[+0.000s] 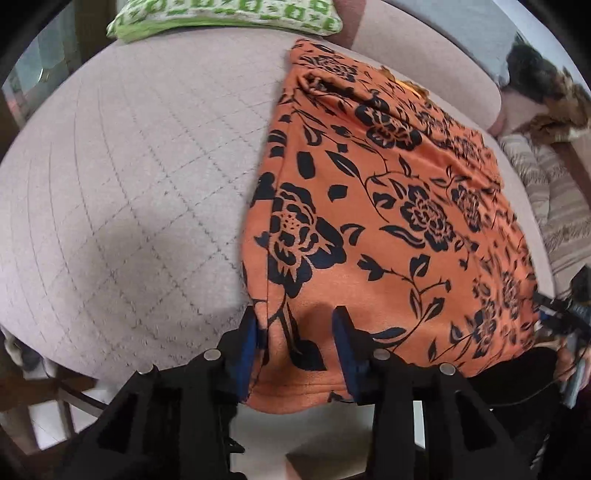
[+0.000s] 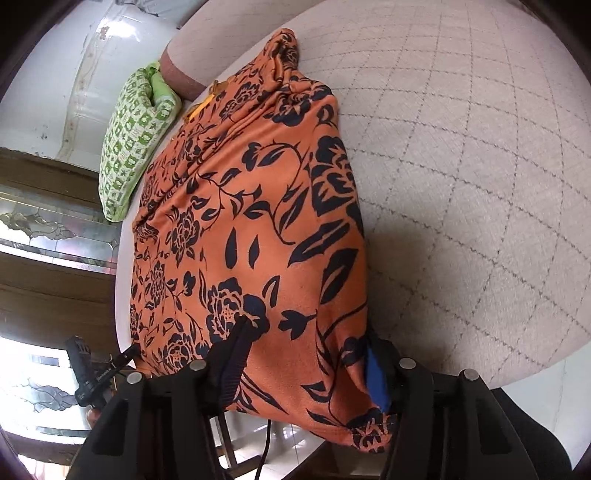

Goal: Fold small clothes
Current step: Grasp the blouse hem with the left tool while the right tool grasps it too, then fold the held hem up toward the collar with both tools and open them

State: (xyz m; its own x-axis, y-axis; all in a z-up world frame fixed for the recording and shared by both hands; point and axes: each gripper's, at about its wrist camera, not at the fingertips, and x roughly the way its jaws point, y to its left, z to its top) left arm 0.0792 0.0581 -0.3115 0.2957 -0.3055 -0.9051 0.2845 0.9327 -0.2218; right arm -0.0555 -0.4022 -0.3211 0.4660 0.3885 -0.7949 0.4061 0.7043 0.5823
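An orange garment with a black flower print (image 1: 369, 206) lies spread on a pale quilted cushion (image 1: 129, 166), its near hem hanging over the front edge. My left gripper (image 1: 297, 325) stands over the hem's near left corner; its blue pads sit apart with a hump of fabric between them, not pinched. In the right wrist view the same garment (image 2: 251, 206) runs away from me. My right gripper (image 2: 308, 332) straddles its near right corner, jaws wide, fabric between them and not clamped.
A green and white patterned pillow (image 1: 221, 14) (image 2: 129, 147) lies at the far end of the cushion. Striped cloth (image 1: 554, 206) and a dark furry thing (image 1: 546, 92) sit to the right. Bare quilted cushion surface (image 2: 461, 166) flanks the garment. Floor shows below the front edge.
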